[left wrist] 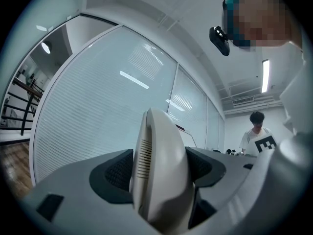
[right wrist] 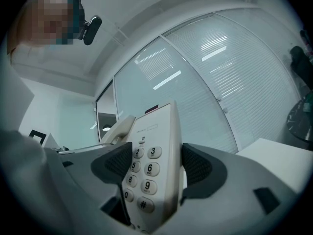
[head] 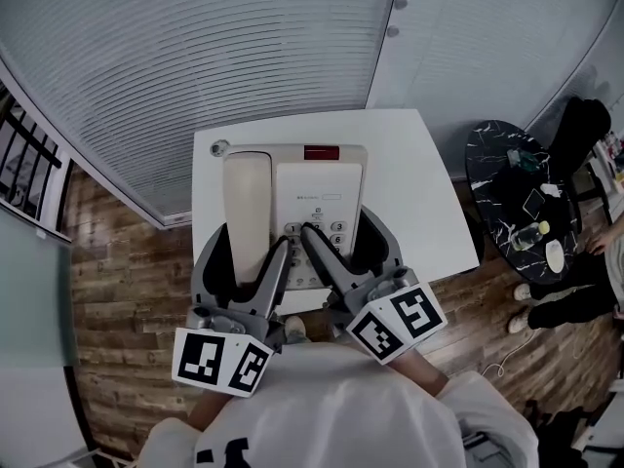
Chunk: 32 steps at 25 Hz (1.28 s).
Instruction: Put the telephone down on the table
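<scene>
A cream desk telephone [head: 319,185] with its handset [head: 246,208] in the cradle is held over the small white table [head: 419,188]. My left gripper [head: 250,261] is shut on the handset side; in the left gripper view the handset [left wrist: 161,175] fills the gap between both dark pads [left wrist: 116,173]. My right gripper [head: 343,244] is shut on the keypad side; the right gripper view has the number keys [right wrist: 146,168] pinched between its pads [right wrist: 196,166]. Both gripper views look upward, so the phone's front end is tilted up. Whether its back edge touches the table is hidden.
A small round fitting [head: 218,148] sits at the table's far left corner. A glass wall with blinds [head: 195,57] runs behind the table. To the right stands a black marble table [head: 507,198] with small items, and a person [head: 575,295] beside it. Wooden floor [head: 117,261] lies left.
</scene>
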Motion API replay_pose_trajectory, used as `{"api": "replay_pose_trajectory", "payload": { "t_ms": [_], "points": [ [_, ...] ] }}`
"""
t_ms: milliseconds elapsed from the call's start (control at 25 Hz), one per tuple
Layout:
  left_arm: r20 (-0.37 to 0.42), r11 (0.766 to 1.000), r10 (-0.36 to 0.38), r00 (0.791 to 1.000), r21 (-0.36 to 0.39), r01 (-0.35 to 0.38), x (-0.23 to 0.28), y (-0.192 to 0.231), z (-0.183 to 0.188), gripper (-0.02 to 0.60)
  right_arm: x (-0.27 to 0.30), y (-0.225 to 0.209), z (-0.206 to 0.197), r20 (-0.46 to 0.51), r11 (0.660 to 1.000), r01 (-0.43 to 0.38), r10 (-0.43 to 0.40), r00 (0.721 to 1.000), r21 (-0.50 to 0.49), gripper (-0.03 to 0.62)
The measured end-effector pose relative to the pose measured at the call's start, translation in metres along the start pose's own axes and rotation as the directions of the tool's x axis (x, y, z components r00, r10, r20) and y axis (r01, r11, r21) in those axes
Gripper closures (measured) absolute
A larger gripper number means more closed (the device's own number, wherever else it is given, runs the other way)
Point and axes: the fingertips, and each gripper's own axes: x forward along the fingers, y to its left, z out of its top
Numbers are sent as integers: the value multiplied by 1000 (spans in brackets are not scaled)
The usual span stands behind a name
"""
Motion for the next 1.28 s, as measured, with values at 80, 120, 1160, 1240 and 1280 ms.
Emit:
{"api": "replay_pose_trajectory", "payload": {
  "t_ms": [80,120,1160,1240,1280],
  "points": [
    [-3,1000,-4,1000,-1,4,10,8,1,250,12,-4,0,1,1000,3,-3,1000,2,267],
    [-5,1000,-7,1000,-2,7,15,12,2,250,17,-6,0,1,1000,6,-6,1000,3,267],
    [-48,995,84,995,-41,-86,71,40,-20,250,70,-54,-16,-94,998,-36,39,995,43,267],
    [-59,994,89,994,-50,-92,72,42,-26,250,70,-57,-21,-107,998,-34,39,993,49,267],
    [-65,994,93,994,-53,-96,72,42,-29,250,70,-59,-24,-113,998,-32,38,993,53,267]
  ]
}}
